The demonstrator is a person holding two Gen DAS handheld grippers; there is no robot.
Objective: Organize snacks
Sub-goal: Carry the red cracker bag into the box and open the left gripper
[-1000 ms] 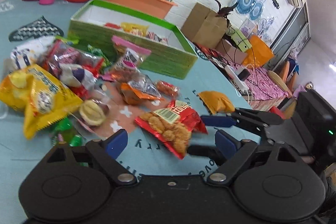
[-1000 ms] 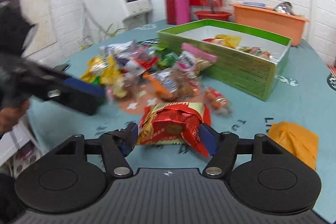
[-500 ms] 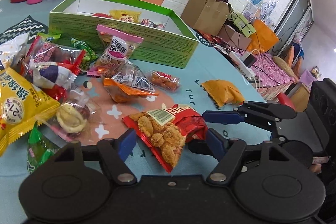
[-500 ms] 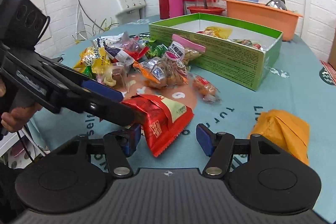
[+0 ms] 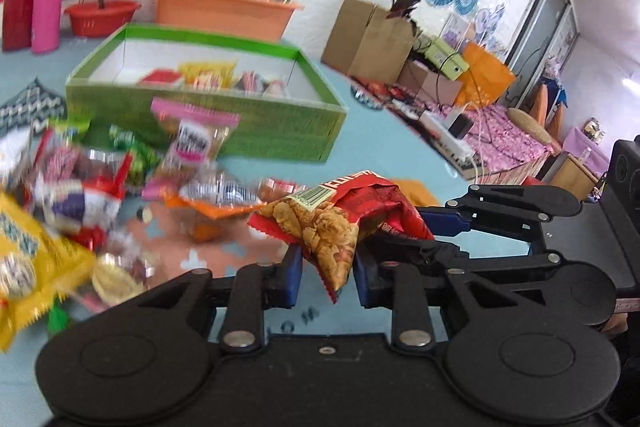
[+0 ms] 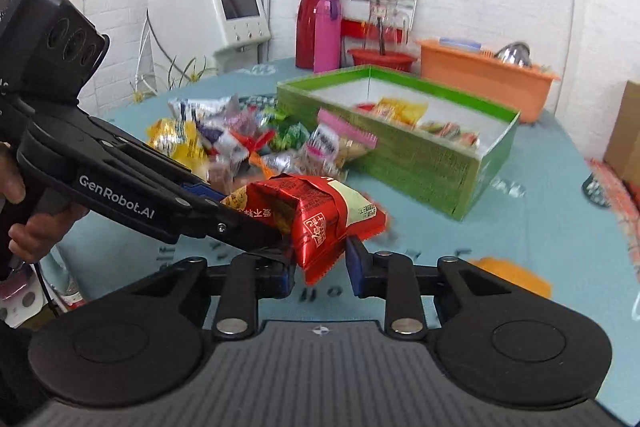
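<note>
1. While both tools crowd one red snack bag (image 5: 340, 223), it hangs lifted off the teal worktop (image 5: 384, 147), in front of the green box (image 5: 200, 115).
2. Left gripper (image 5: 326, 277): its blue pads sit against the bag's lower corner, apparently clamped on it.
3. Right gripper (image 6: 320, 273): the jaws stand slightly apart on either side of the bag's bottom edge; the right pad shows a gap, so it looks unclamped.
4. Handling, as a judgement: the bag seems light, soft and crinkly, with slick foil that could slide from a thin pinch. Its contents are probably brittle, so squeezing the puffed middle risks crushing them.
5. Best hold is likely the flat crimped seam or a corner.
6. Loose snacks (image 5: 100, 187) lie heaped just beside the box; several packets already rest inside it.
</note>
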